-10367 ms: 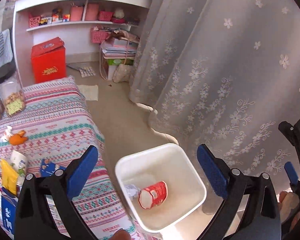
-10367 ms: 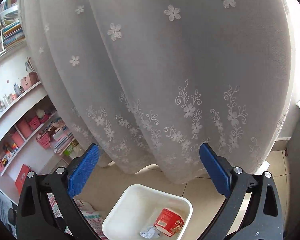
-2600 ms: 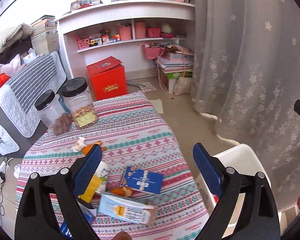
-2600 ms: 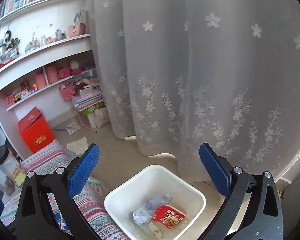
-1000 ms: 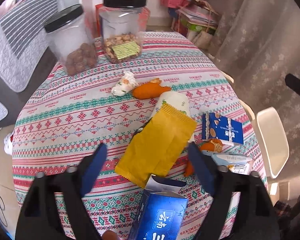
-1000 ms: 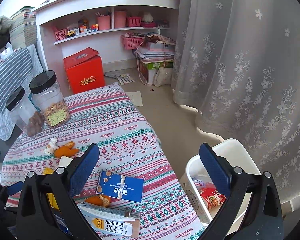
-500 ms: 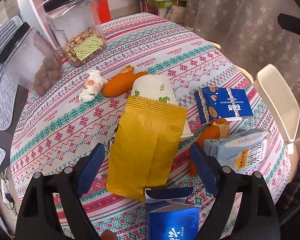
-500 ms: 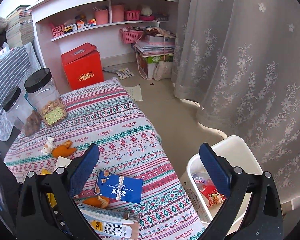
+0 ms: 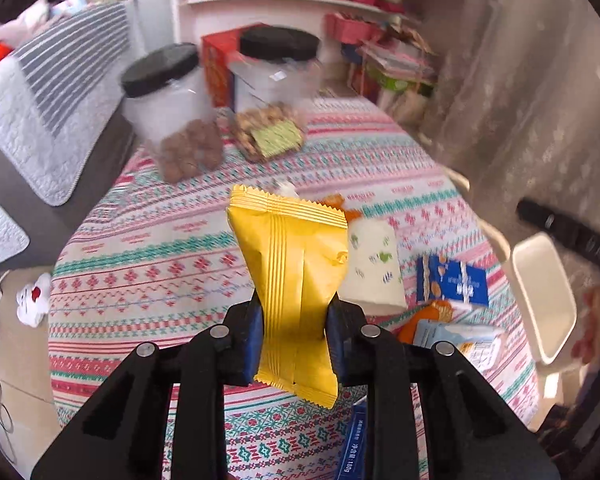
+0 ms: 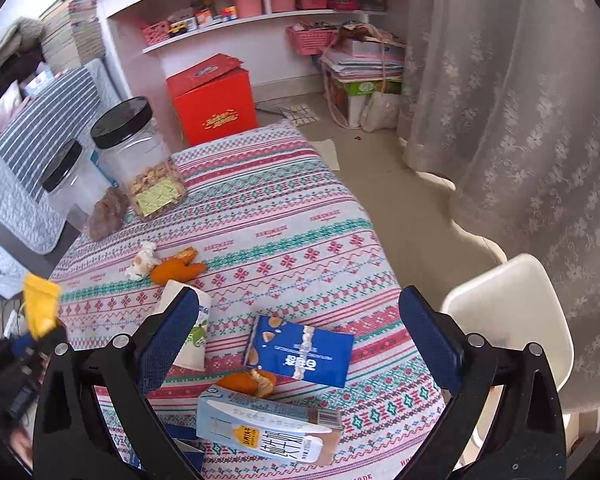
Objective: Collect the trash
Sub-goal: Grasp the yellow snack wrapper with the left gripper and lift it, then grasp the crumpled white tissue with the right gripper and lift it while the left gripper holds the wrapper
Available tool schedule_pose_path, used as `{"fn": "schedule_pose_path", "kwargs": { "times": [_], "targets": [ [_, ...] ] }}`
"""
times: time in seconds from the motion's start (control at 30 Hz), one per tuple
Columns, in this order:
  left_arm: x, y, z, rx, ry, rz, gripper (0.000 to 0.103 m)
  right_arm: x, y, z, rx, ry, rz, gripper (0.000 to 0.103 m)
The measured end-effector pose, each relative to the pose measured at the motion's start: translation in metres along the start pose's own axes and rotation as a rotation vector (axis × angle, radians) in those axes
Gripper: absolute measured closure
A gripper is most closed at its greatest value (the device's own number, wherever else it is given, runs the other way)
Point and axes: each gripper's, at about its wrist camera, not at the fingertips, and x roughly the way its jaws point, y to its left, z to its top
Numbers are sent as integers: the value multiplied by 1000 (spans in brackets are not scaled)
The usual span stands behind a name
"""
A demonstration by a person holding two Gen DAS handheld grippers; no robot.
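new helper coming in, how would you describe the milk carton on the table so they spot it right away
Start at the table with the striped patterned cloth and go to its near edge, beside the white bin. The milk carton lies on its side there, just in front of the blue box; it is the only pale, long carton with a yellow label.

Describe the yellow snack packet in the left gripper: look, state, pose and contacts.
The yellow crinkly foil snack packet has serrated sealed ends and a ribbed seam down its back. It looks puffed and unopened. The left gripper pinches it across its lower half between blue pads, holding it upright, slightly tilted, lifted above the patterned tablecloth. Only the pads touch it.
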Motion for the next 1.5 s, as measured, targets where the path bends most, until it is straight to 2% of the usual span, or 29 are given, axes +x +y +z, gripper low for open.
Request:
{"fn": "schedule_pose_path", "kwargs": {
  "times": [0.1, 0.17, 0.23, 0.27, 0.37, 0.57, 0.73, 0.8, 0.87, 0.9, 1.07, 1.1, 1.13, 1.4, 1.5],
  "targets": [
    [-46, 35, 10, -163, -121, 5, 77, 13, 33, 7, -131, 30, 33, 7],
    [-74, 50, 14, -224, -190, 34, 77, 28, 59, 15, -196, 78, 83, 7],
    [-93, 64, 16, -281, -245, 55, 77, 48, 82, 24, -199, 157, 129, 9],
    [-100, 71, 17, -308, -264, 60, 77, 60, 92, 28, -182, 203, 161, 15],
    [-113, 86, 21, -361, -297, 58, 77, 98, 117, 36, -88, 330, 248, 30],
    [-118, 98, 21, -382, -307, 57, 77, 152, 157, 35, -44, 400, 193, 42],
    [-116, 105, 14, -389, -295, 75, 77, 171, 177, 31, -62, 390, 140, 41],
    [-114, 108, 12, -392, -285, 82, 77, 174, 185, 32, -87, 372, 120, 47],
    [-112, 113, 11, -396, -276, 91, 77, 174, 191, 30, -98, 369, 128, 63],
    [-112, 114, 10, -399, -273, 95, 77, 173, 193, 30, -104, 368, 141, 67],
    [-109, 120, 6, -418, -259, 108, 77, 166, 203, 24, -153, 353, 126, 70],
    [-110, 120, 6, -419, -259, 109, 77, 164, 205, 22, -150, 351, 135, 71],
    [-111, 120, 6, -421, -261, 111, 77, 159, 204, 20, -144, 345, 150, 77],
    [-113, 127, 5, -455, -268, 119, 77, 93, 200, 30, -119, 219, 254, 78],
    [-114, 125, 4, -456, -274, 119, 77, 69, 188, 38, -89, 168, 304, 78]
  ]
}}
